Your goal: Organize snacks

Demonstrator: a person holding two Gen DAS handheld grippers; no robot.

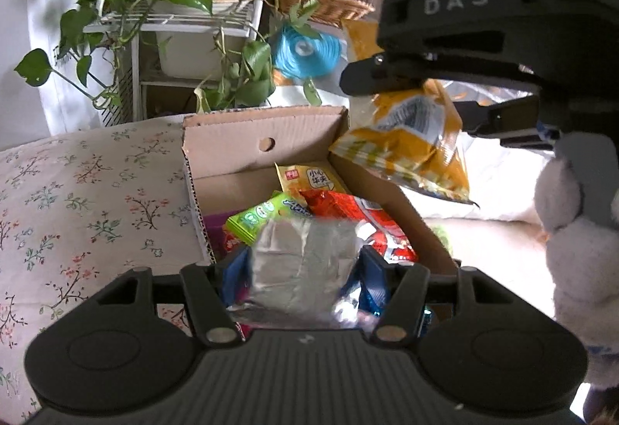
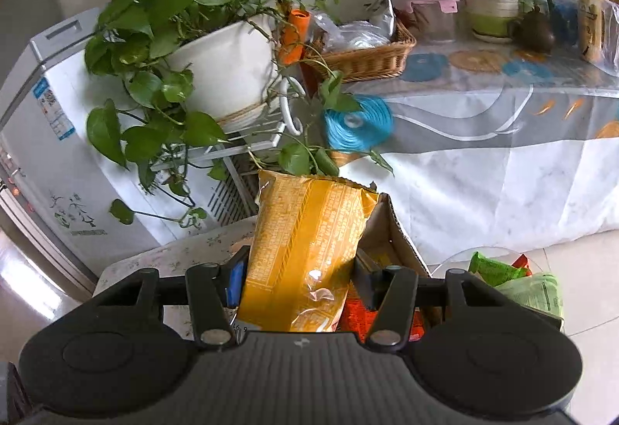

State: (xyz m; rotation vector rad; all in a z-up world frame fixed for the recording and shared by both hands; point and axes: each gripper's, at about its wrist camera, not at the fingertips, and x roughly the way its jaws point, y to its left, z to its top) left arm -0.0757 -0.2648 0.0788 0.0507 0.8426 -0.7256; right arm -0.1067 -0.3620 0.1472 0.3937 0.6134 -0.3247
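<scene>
Cardboard box (image 1: 232,150), brown, open-topped, resting on my floral-print cushion (image 1: 89,193); its right wall runs along the cushion's right edge. Inside lie a yellow packet (image 1: 309,179), a green packet (image 1: 259,216) and a red foil packet (image 1: 348,212), crowding the floor. My left gripper (image 1: 303,272) is clamped on a crinkled silver foil packet (image 1: 301,262) above the box's near end. My right gripper (image 2: 298,278) pinches an orange-yellow snack bag (image 2: 305,247), held in the air above the box's right wall. The box's near edge is hidden behind the left gripper.
</scene>
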